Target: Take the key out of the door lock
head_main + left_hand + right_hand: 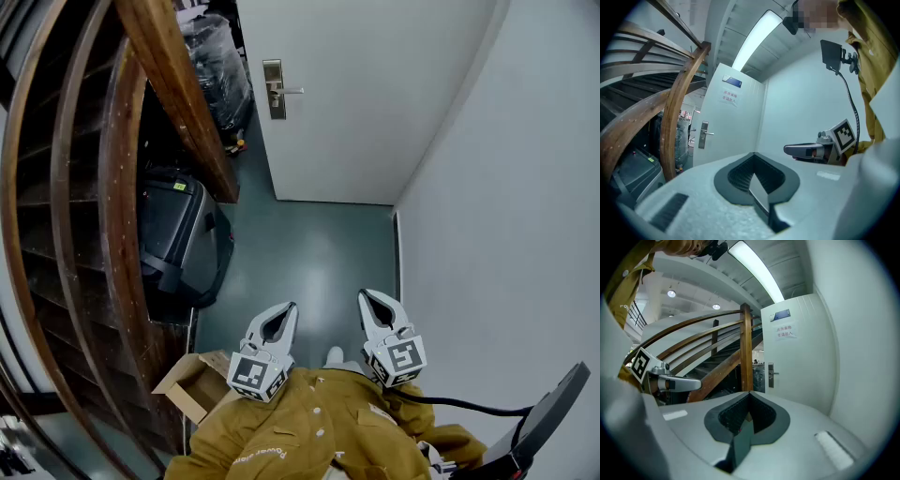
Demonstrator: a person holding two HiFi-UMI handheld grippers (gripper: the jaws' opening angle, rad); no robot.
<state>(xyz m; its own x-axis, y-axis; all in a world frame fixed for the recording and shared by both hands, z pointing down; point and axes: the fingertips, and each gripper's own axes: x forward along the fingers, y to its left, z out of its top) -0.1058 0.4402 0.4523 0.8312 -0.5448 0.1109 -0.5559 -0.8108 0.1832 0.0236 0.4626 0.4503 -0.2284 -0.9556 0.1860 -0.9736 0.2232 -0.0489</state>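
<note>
A white door stands at the far end of a narrow passage. On its left side is a metal lock plate with a lever handle; the same plate shows small in the left gripper view and in the right gripper view. The key is too small to make out. My left gripper and right gripper are held close to the body, well short of the door, side by side. Both are shut with nothing between the jaws.
A dark wooden stair rail and curved stairs run along the left. Under them stand a grey machine and a cardboard box. A white wall closes the right side. Green floor leads to the door.
</note>
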